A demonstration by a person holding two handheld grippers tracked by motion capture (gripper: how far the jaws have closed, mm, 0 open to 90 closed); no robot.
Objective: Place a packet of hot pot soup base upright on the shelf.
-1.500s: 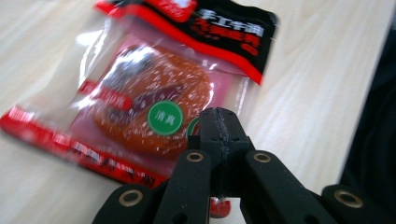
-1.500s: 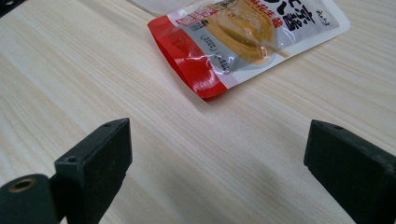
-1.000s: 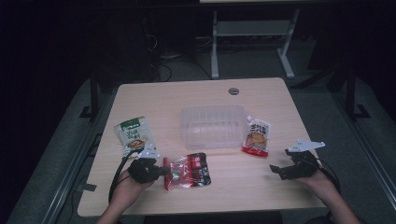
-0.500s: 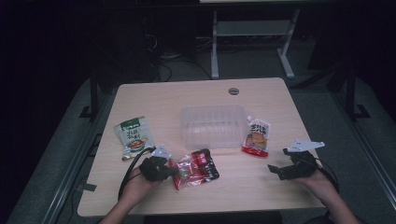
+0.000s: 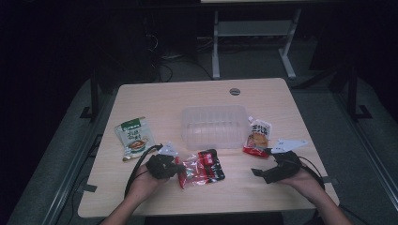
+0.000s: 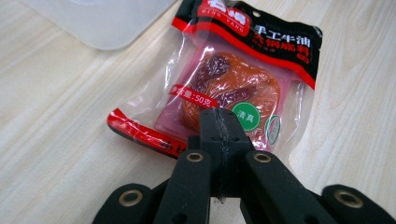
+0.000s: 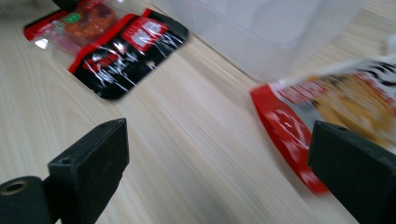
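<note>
A red and black snack packet (image 5: 204, 168) (image 6: 243, 70) lies on the table in front of the clear plastic container (image 5: 213, 126). My left gripper (image 5: 180, 171) (image 6: 219, 126) is shut on the packet's near edge, jaws pressed together over the film. My right gripper (image 5: 263, 163) (image 7: 219, 140) stands open low over the table at the right. An orange, red and white packet (image 5: 257, 136) (image 7: 336, 102) lies just beyond its right jaw, and nothing is between the pads. The right gripper view also takes in the red and black packet (image 7: 116, 42), farther off.
A green and white packet (image 5: 133, 137) lies at the left of the wooden table (image 5: 187, 96). The container (image 7: 261, 32) (image 6: 102, 18) sits mid-table, open at the top. A round cable hole (image 5: 234, 91) is near the far edge. The floor around is dark.
My left gripper has moved right with the red and black packet, which now lies more tilted. The right gripper has moved left, nearer the orange packet.
</note>
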